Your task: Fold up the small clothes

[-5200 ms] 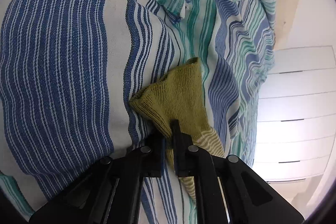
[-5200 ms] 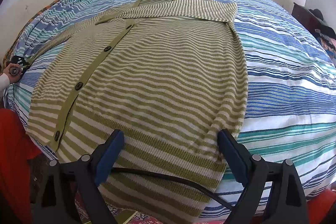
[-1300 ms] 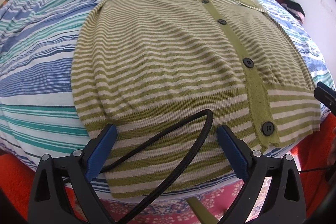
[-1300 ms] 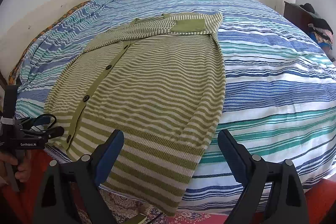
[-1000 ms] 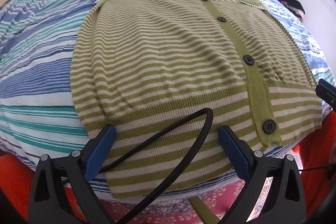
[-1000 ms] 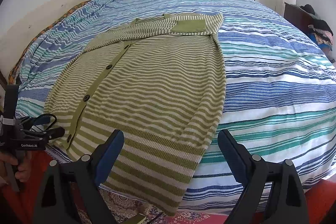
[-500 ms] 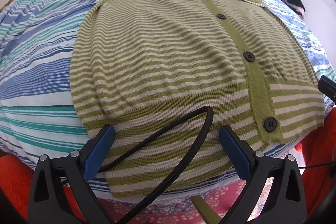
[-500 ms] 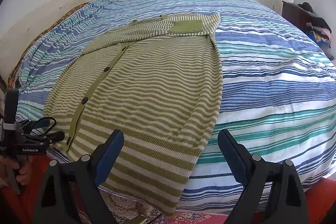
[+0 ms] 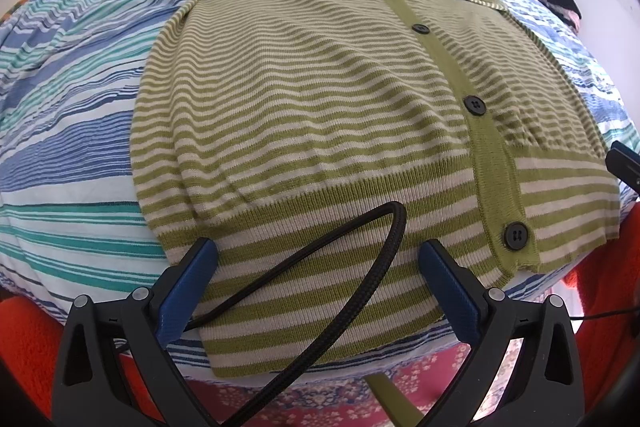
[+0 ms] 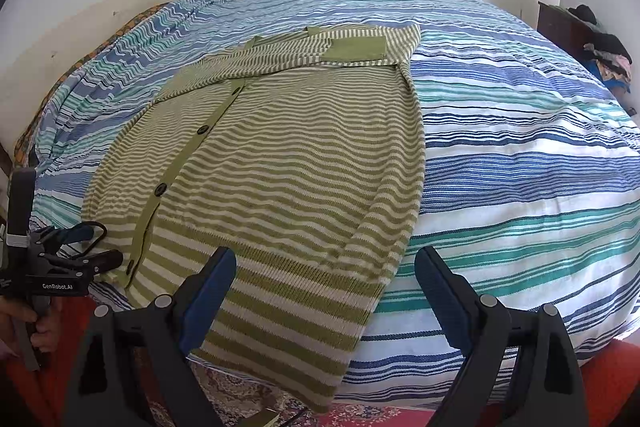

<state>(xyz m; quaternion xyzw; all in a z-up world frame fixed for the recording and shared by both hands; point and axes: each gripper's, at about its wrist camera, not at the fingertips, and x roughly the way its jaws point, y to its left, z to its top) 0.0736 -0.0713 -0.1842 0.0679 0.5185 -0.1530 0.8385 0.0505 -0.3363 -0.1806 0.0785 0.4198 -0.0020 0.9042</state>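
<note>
Since releasing the sleeve, the left gripper point(image 9: 316, 283) and right gripper point(image 10: 326, 291) hover wide-jawed, empty, over the cardigan point(image 9: 320, 115) hem, where the dangling cable point(image 9: 360, 267) could snag it.

Striped cardigan point(image 9: 320, 99) on striped bed point(image 10: 520, 155)

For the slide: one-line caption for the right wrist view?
Open right gripper above the hem of a striped green cardigan spread on a striped bedspread.
</note>
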